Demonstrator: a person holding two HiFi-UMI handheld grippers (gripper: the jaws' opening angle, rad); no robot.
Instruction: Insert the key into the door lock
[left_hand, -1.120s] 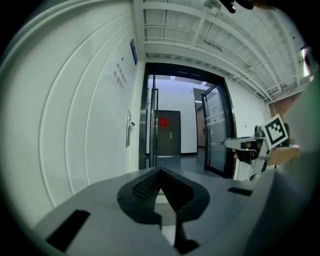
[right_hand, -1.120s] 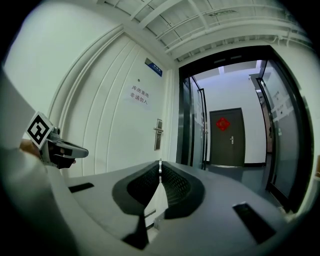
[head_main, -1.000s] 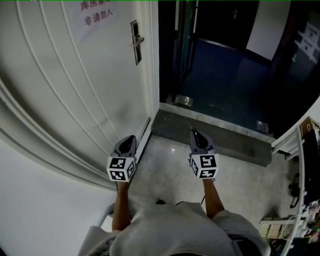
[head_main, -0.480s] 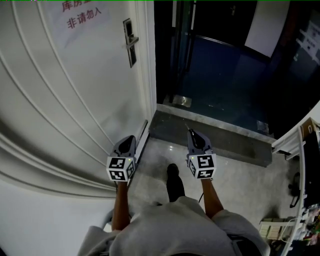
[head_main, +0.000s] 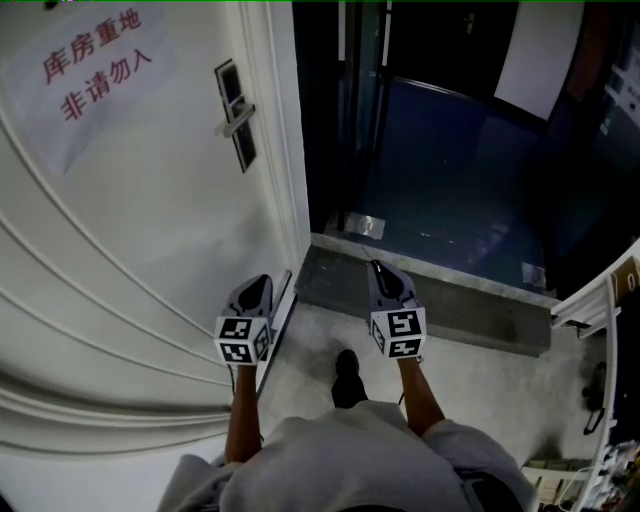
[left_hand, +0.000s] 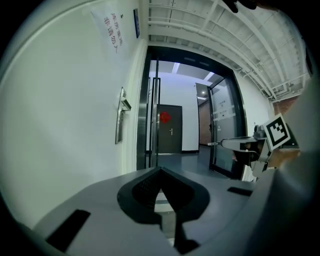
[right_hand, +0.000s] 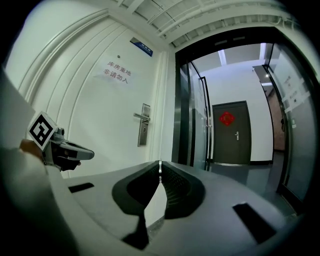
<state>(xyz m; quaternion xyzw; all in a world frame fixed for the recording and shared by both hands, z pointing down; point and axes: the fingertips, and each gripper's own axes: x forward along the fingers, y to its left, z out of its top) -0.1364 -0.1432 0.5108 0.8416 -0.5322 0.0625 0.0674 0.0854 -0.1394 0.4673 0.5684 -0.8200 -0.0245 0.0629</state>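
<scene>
The door lock is a dark plate with a silver lever handle on the white door; the same lock also shows ahead and to the left in the left gripper view, and the lock appears again in the right gripper view. My right gripper is shut on a thin metal key that pokes out of its tips. It points level over the threshold, well short of the lock. My left gripper is shut and holds nothing, close beside the door's face. In the left gripper view its tips meet.
A paper sign with red characters hangs on the door. Right of the door frame is a dark doorway with glass doors and a grey threshold. The person's shoe is on the floor between the grippers. A white shelf edge stands at the right.
Both grippers and the person have moved forward toward the door. The lock and sign look larger and nearer in the head view. A foot has stepped forward. The jaws have not changed.
</scene>
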